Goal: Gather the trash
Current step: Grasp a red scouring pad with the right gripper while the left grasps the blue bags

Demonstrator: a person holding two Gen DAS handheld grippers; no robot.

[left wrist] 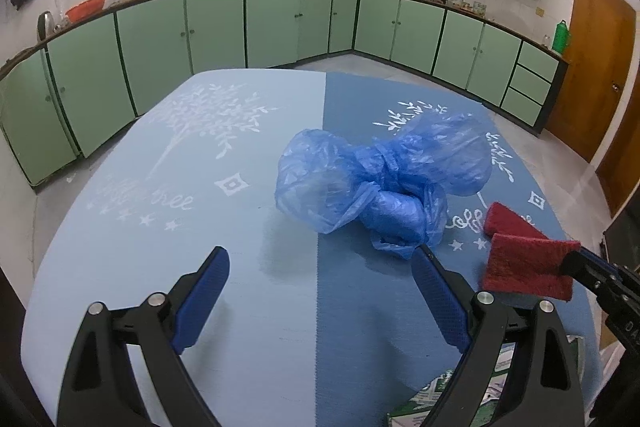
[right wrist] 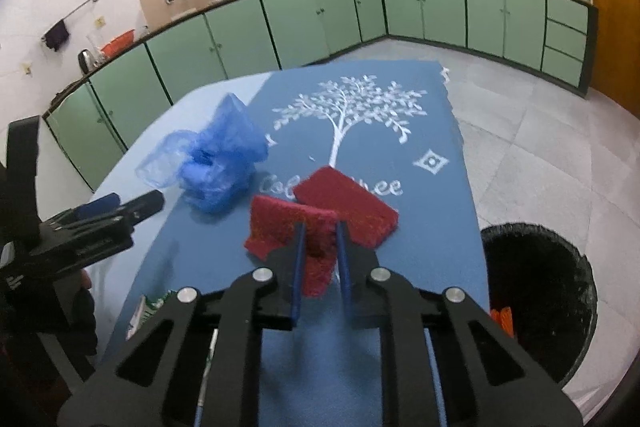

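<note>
The right gripper (right wrist: 320, 247) pinches only one edge of the folded red scouring pad (right wrist: 340, 211) just over the table (right wrist: 440, 227) – it could slip out w/ a quick swing to the black bin (right wrist: 560, 307) – the left gripper (left wrist: 320, 291), jaws spread & empty, sits near the blue bag (left wrist: 380, 179)

One blue plastic bag (left wrist: 380, 179), crumpled. One red scrub pad (right wrist: 316, 223), folded. One green-and-white printed carton (left wrist: 436, 399), partly hidden. One black bin (right wrist: 536, 295) on the floor. Two claws: left claw (left wrist: 320, 291), right claw (right wrist: 320, 267). Two-tone mat (left wrist: 240, 307) on one counter.
</note>
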